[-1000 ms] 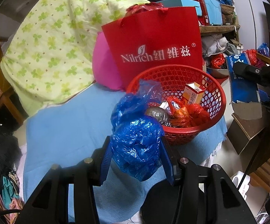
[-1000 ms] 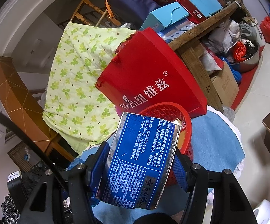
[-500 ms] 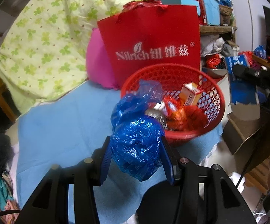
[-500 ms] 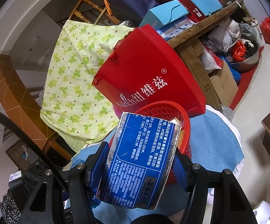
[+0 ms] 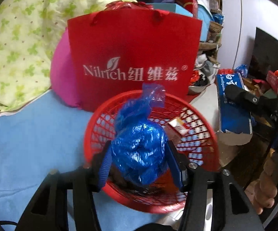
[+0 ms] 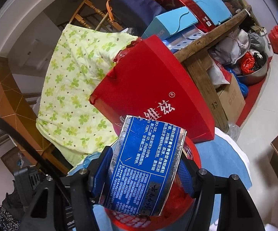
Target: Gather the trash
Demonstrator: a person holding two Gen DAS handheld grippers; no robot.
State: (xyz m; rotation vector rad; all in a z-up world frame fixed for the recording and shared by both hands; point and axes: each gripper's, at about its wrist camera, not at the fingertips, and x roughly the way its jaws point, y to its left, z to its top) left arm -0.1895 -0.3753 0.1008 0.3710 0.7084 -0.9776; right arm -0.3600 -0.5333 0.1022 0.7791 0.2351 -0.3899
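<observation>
Left claw [image 5: 139, 159] easing open around soft, light, slippery crumpled blue plastic bag [image 5: 139, 148], best pinched mid-bulge, over red mesh plastic basket [image 5: 200, 123]; right claw [image 6: 142, 171] clamping stiff blue toothpaste carton [image 6: 144, 165].

Crinkled glossy blue plastic bag [image 5: 139, 152]; red plastic mesh basket [image 5: 202, 123]; shiny foil-edged cardboard toothpaste box [image 6: 144, 165]; matt, possibly non-woven red tote bag [image 5: 135, 53]; soft blue cloth [image 5: 33, 134].

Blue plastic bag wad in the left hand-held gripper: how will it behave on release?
The blue plastic bag wad is crinkled film, so probably light and floppy. As the jaws open it may spring wider. Hanging over the red basket, it should drop in, not roll.
</observation>
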